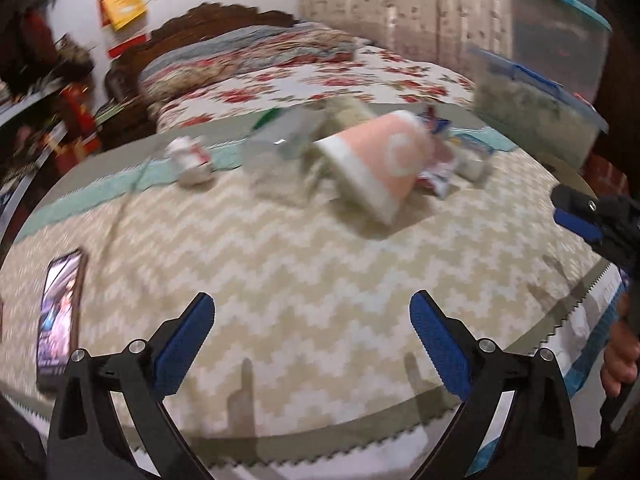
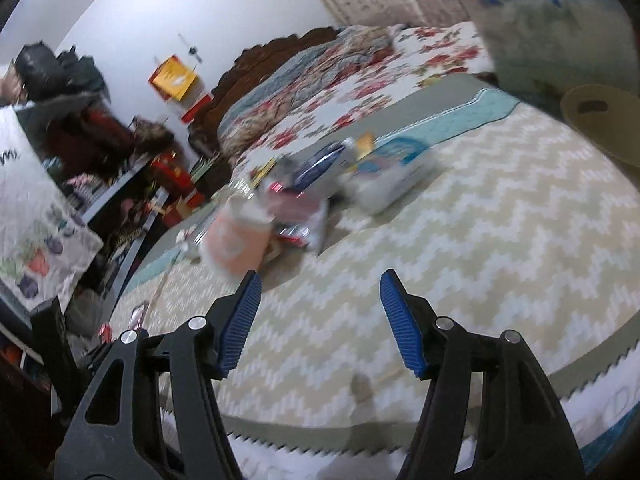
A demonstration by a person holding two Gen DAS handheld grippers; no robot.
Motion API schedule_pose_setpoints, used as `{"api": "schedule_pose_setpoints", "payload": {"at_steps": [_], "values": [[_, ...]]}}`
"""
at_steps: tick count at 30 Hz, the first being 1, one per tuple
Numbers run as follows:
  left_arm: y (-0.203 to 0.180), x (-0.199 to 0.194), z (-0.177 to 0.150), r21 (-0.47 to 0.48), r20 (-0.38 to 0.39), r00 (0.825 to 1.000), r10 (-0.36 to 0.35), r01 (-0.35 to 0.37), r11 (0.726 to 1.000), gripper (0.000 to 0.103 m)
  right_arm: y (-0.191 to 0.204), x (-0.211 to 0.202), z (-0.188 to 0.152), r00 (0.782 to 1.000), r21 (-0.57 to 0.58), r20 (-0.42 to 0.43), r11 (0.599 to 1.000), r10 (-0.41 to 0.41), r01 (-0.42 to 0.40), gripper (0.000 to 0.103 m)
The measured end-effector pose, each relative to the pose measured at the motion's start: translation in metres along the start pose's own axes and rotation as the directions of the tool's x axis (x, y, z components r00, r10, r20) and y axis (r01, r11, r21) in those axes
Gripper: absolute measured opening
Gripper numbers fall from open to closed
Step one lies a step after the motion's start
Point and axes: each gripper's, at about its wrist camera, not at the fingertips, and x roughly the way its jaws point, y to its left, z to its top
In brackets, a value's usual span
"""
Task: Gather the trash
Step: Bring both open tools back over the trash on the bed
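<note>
Nearest you, your left gripper (image 1: 312, 340) hangs with its jaws spread wide and nothing between them; your right gripper (image 2: 320, 320) is likewise apart and empty. Both hover over the bare zigzag cloth (image 1: 280, 280), a phone (image 1: 58, 316) lying off to the left. Further on, well apart from either claw, the trash sits untouched in a blurred heap: a pink cup (image 1: 380, 164) on its side, wrappers (image 2: 304, 216) and a carton (image 2: 396, 172). Nothing looks collected yet; every pickup remains.
</note>
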Motion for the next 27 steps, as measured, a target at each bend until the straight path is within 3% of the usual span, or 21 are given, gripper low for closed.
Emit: {"api": "schedule_pose_setpoints", "payload": {"at_steps": [6,14,19,27], "values": [[0.021,-0.003,-0.006,-0.051,0.000,1.000,0.003,-0.003,0.999,0.094,0.022,0.013,-0.012,0.998,-0.031,-0.058,0.999,-0.007,0.006,0.064],[0.046,0.009,-0.002,-0.126,-0.004,1.000,-0.016,0.015,0.992,0.094,0.042,0.028,-0.001,0.996,-0.093,-0.075,0.995,-0.044,0.037,0.064],[0.058,0.019,0.004,-0.140,-0.018,1.000,-0.024,0.021,0.990,0.094,0.055,0.043,0.021,0.997,-0.113,-0.065,0.993,-0.040,0.032,0.058],[0.074,0.028,0.010,-0.137,-0.011,0.999,0.032,-0.033,0.990,0.094,0.089,0.082,0.058,0.999,-0.145,-0.033,0.989,-0.010,0.005,0.055]]}}
